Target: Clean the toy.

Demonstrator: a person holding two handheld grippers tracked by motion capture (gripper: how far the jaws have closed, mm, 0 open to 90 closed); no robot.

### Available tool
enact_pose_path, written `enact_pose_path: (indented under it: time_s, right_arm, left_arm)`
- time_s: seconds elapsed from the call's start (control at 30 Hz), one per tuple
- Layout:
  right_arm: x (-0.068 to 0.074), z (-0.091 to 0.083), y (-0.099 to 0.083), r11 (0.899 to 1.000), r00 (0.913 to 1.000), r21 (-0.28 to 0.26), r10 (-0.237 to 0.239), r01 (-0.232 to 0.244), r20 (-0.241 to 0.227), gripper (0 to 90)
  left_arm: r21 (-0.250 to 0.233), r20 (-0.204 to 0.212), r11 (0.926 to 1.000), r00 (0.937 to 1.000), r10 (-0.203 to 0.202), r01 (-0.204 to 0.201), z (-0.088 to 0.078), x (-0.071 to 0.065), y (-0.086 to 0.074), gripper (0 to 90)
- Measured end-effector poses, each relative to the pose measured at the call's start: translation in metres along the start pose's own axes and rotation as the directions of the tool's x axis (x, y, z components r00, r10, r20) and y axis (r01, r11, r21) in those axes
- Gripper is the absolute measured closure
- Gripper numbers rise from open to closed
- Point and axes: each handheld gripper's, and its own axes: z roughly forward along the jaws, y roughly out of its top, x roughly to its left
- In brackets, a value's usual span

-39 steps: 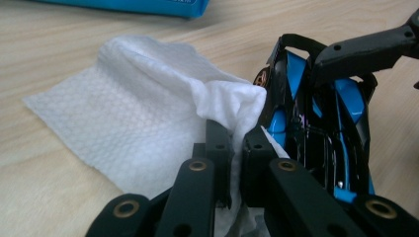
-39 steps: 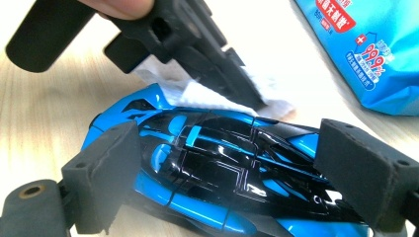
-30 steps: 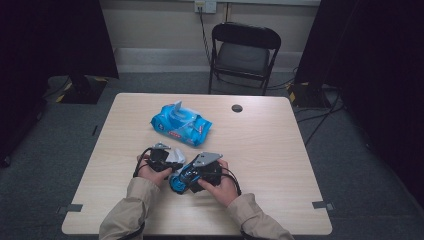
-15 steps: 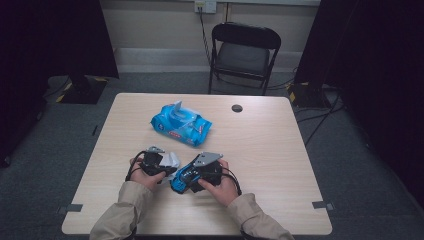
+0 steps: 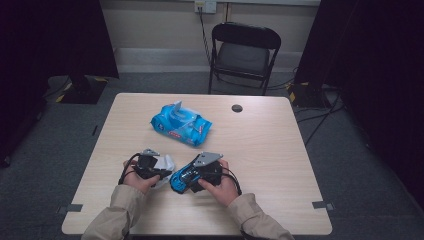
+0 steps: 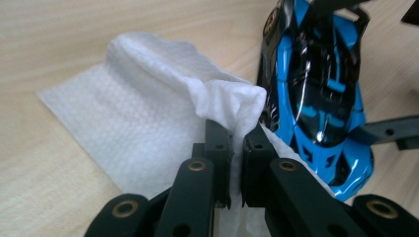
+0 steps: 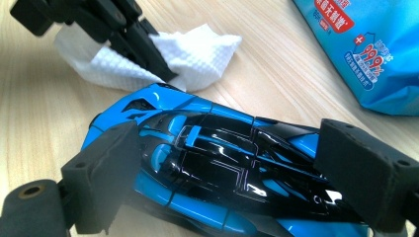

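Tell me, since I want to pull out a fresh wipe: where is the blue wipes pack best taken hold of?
Grip the raised white flap on top of the blue wipes pack, coming from above. It stands up from the flat, soft pack, giving a thin edge to pinch, probably easier than the bulging sides.

High overhead, gripper views close, sharing toy car

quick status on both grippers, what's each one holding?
Left gripper: shut on the white wet wipe, pinching a fold of it.
Right gripper: shut on the blue and black toy car, pads against its two ends.
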Motion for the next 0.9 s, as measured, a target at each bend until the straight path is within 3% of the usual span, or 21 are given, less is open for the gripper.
enact_pose_path:
  time_s: [0.17,0.23,0.37,0.57,0.77,0.9]
  right_arm:
    - [0.000,0.000,-0.001,1.000,1.0000,-0.006,0.000,0.000,-0.002,9.9]
    - [0.000,0.000,-0.001,1.000,1.0000,-0.005,-0.001,0.001,-0.002,9.8]
    - [-0.001,0.000,-0.001,1.000,1.0000,-0.008,0.002,-0.002,-0.005,9.6]
    - [-0.001,0.002,-0.001,1.000,0.9999,-0.013,0.012,-0.012,-0.007,7.7]
    - [-0.002,0.002,-0.002,1.000,0.9999,-0.021,0.013,-0.013,-0.008,7.6]
    - [-0.002,0.002,-0.002,1.000,0.9999,-0.021,0.013,-0.014,-0.008,7.6]
  left_arm:
    - [-0.060,-0.003,0.9981,0.9999,-0.010,0.010,-0.001,-0.002,0.017,84.2]
    - [-0.059,-0.005,0.9982,1.0000,0.004,-0.004,0.000,-0.003,0.021,83.9]
    - [-0.085,0.000,0.9961,0.9997,0.024,-0.024,0.016,-0.010,0.044,83.8]
    - [-0.140,-0.011,0.9901,0.9999,0.010,-0.012,0.043,-0.017,0.064,83.9]
    - [-0.124,-0.011,0.9922,0.9999,0.010,-0.011,0.067,-0.020,0.067,82.8]
    - [-0.133,0.013,0.9911,0.9999,-0.006,0.008,0.080,-0.024,0.066,82.6]
